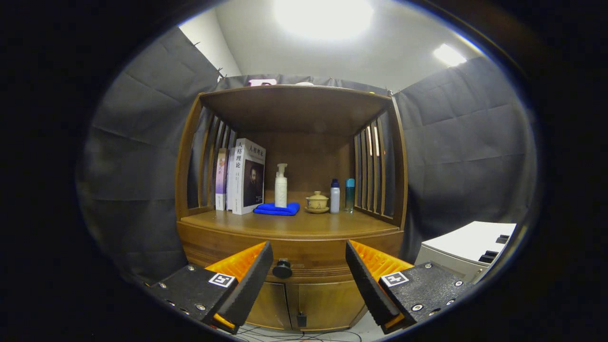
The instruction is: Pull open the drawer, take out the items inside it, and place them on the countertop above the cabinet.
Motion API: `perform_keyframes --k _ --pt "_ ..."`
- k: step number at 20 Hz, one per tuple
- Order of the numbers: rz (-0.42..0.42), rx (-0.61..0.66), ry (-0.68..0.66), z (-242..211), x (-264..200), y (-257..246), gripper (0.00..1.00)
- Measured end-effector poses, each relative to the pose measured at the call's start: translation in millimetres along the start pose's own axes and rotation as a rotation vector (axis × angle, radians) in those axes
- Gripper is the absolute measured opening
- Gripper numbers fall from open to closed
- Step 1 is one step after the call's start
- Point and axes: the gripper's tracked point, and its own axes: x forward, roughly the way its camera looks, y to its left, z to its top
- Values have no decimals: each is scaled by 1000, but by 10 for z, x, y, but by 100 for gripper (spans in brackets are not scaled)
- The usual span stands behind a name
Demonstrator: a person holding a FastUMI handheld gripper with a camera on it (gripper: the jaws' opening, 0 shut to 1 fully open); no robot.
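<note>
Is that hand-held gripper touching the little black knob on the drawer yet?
Apart. In the gripper view the hand-held gripper is open, and the knob on the shut drawer sits between its fingers with wood showing either side.

At the left end of the countertop (289,225), the white book (248,176) stands upright and bears the Chinese title 人格理论 on both its spine and its front cover. Smaller print beneath is too fine to read. Each finger of the hand-held gripper (308,273) carries a square black-and-white marker (222,280).
</note>
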Motion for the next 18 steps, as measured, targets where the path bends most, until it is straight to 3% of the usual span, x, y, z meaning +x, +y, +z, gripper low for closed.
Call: perform_keyframes --k 18 --pt "57 56 265 -1021 746 625 96"
